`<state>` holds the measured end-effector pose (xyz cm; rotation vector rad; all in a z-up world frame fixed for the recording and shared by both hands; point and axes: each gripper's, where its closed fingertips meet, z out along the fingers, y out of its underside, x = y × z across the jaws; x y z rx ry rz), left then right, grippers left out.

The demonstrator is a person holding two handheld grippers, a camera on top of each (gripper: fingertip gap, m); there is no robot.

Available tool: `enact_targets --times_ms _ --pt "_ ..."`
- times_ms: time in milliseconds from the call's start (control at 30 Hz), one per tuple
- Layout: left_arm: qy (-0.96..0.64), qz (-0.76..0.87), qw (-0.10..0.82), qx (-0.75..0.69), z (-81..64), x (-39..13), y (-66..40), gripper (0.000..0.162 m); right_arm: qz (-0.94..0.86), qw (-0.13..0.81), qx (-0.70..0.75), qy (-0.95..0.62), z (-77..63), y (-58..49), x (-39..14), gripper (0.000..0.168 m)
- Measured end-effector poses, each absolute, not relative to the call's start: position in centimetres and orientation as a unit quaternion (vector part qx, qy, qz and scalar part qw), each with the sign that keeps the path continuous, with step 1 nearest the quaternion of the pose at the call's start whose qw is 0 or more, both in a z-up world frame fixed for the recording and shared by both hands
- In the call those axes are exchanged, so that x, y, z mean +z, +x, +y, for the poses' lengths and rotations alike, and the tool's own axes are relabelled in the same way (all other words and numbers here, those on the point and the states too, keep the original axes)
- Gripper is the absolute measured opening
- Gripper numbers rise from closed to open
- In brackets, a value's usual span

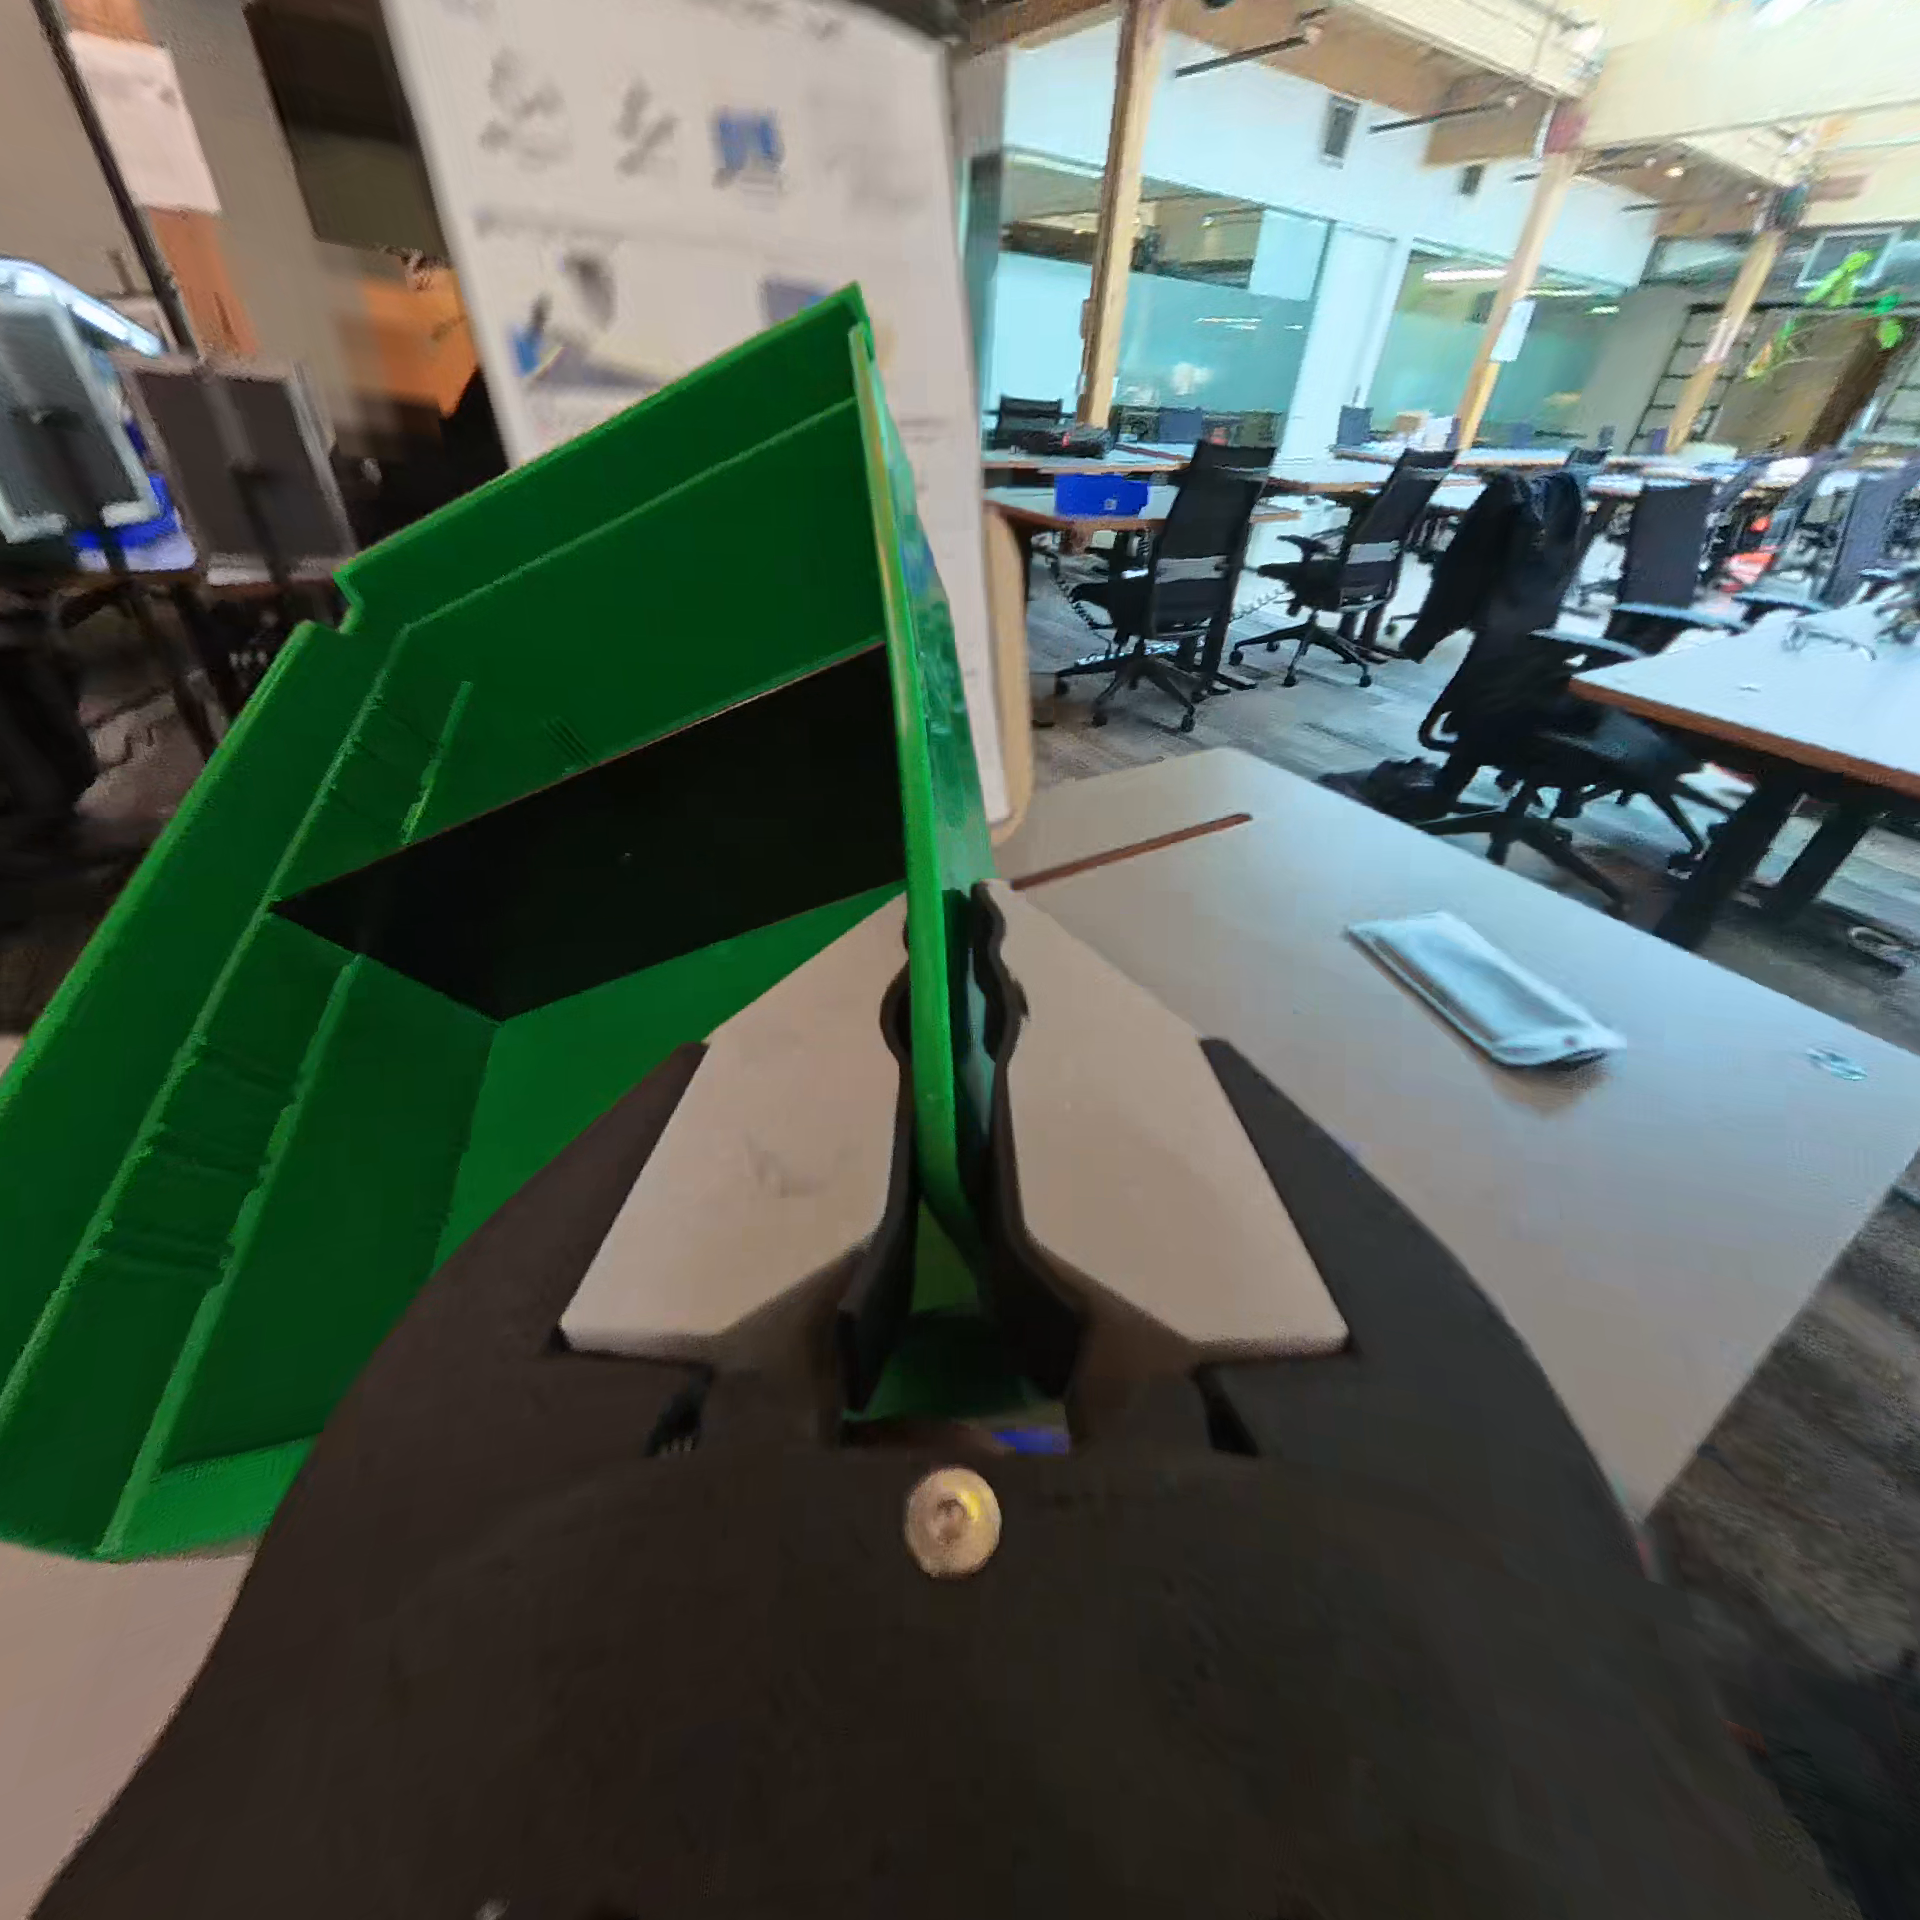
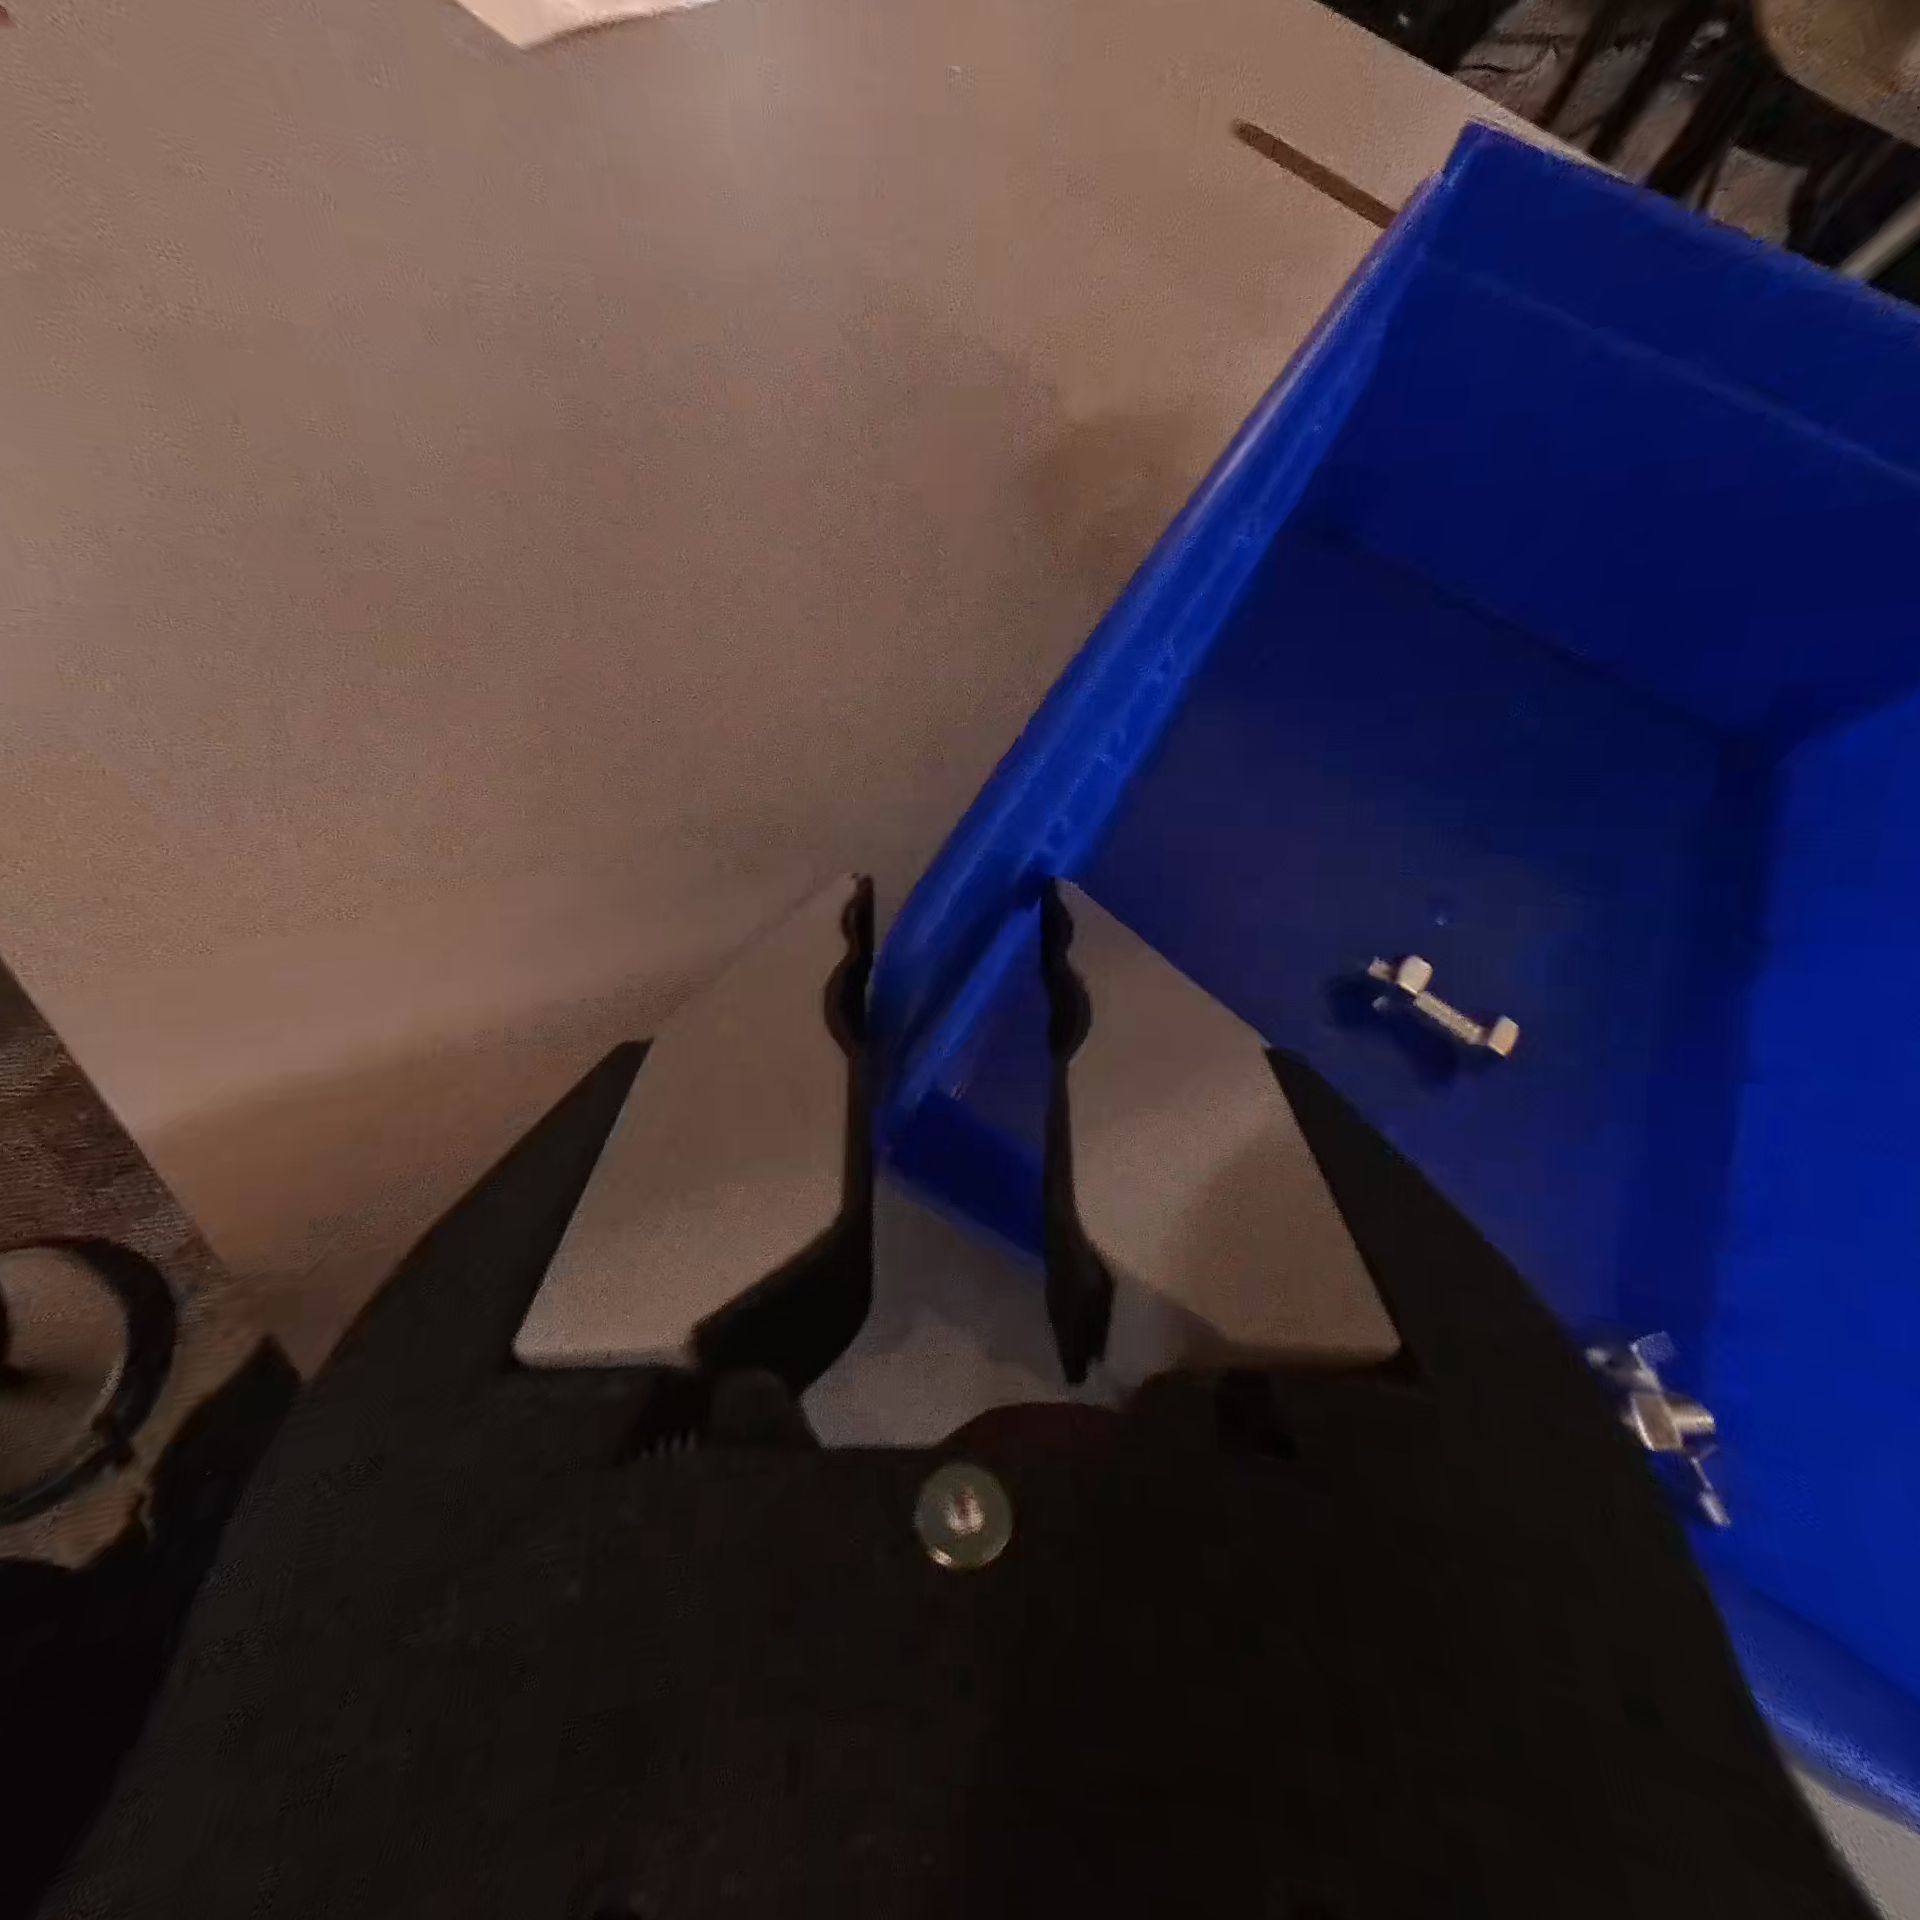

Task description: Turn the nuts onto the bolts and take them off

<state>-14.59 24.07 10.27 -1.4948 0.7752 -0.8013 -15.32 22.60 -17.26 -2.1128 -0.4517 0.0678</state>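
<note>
Left tongs (image 1: pixel 951 940): matte black body, pale grey finger plates, thin black wavy-edged pads, silver screw (image 1: pixel 952 1523) at centre. Right tongs (image 2: pixel 951 909): same build, silver screw (image 2: pixel 963 1513).

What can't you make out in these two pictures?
- Left wrist view: the green bin is tilted and held by its wall in the left gripper; its lower end is hidden behind the gripper, so any contents there cannot be seen.
- Right wrist view: the blue bin runs off the right edge. The right gripper straddles its wall. Small metal pieces inside are blurred; nuts or bolts, I cannot tell.
- Neither view shows the other bin.
</note>
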Motion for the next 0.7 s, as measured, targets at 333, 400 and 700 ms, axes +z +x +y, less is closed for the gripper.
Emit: enact_targets --times_ms 333,400,700 --pt "-0.602 0.467 0.545 -0.349 11.6 6.7 4.6 0.003 -0.34 0.414 -0.011 -0.844 16.5 -24.4 -18.7 0.059" --pt "-0.623 0.471 0.507 -0.365 10.1 3.0 7.2 0.003 -0.389 0.325 0.025 -0.862 10.5 -20.7 -23.2 0.055" --pt "-0.653 0.568 0.42 -0.272 8.1 -12.7 13.8 0.004 -0.288 0.434 -0.117 -0.846 0.6 -0.8 -19.8 0.068"
